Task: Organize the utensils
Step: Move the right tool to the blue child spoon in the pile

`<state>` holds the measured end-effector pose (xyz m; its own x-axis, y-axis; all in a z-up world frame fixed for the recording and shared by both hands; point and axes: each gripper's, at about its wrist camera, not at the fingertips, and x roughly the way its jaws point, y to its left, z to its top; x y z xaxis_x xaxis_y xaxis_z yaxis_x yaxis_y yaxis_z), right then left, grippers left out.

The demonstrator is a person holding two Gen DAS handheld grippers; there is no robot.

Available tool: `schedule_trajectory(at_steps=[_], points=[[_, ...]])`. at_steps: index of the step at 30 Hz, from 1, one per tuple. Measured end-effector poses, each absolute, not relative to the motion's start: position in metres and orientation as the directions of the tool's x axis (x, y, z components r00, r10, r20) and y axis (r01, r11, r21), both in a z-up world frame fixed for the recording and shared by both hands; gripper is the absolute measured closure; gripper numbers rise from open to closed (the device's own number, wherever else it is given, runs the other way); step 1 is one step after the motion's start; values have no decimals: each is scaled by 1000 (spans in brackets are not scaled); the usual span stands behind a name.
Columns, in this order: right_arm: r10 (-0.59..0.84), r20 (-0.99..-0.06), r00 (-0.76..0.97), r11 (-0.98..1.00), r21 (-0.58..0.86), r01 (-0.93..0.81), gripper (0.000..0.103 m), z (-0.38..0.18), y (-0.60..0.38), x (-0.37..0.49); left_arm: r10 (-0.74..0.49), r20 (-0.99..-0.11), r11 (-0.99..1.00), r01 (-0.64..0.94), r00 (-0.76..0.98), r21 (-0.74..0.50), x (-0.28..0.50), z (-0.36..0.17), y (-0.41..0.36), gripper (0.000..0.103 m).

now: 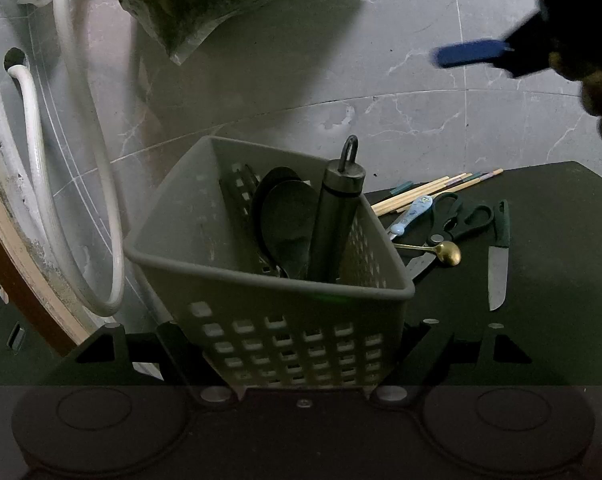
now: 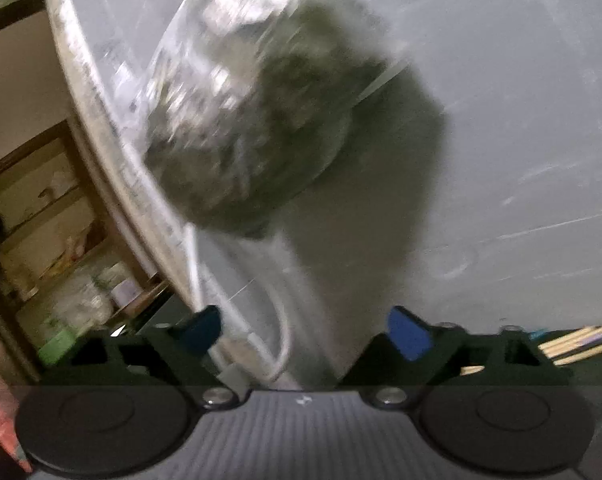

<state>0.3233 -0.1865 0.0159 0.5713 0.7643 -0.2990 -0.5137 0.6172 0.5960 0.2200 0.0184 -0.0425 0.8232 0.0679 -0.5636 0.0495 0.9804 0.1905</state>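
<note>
Here we hold the grey perforated basket (image 1: 269,304) clamped between the fingers of our left gripper (image 1: 285,356), its lower wall pressed on both sides. Standing in the basket are a metal cylinder with a hanging loop (image 1: 337,216), dark spoons (image 1: 287,224) and a slotted utensil (image 1: 237,196).

To the right of the basket, on the black table (image 1: 549,248), lie the wooden chopsticks (image 1: 433,192), a small blue-and-white spoon (image 1: 411,216), black-handled scissors (image 1: 457,220), a gold spoon (image 1: 449,253) and a dark-handled knife (image 1: 499,256).

Our right gripper (image 2: 313,332) points at the grey tiled wall, its blue-padded fingers (image 2: 409,336) spread wide with nothing between them. A clear plastic bag of greenish contents (image 2: 257,120) hangs ahead of it, blurred. In the left wrist view the right gripper shows at the upper right, above the table.
</note>
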Motion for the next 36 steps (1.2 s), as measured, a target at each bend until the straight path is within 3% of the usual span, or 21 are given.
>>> schedule_trajectory(at_steps=[8,17,24,36], points=[[592,-417,690,753,592,-288,0,-6,-243,303,67,-565,980,52,822,193,220,-43,19,22],[435,-614,658,852,518,-79,0,-45,-259,271,69,-572,979,56,817,198,223,-43,18,22],[384,-687,617,876,483,-8,0,-68,-261,255,74,-576,978,55,814,203,225,-43,16,22],[380,-732,565,893,450,-18,0,-86,-250,259,78,-578,977,55,812,208,225,-44,16,21]])
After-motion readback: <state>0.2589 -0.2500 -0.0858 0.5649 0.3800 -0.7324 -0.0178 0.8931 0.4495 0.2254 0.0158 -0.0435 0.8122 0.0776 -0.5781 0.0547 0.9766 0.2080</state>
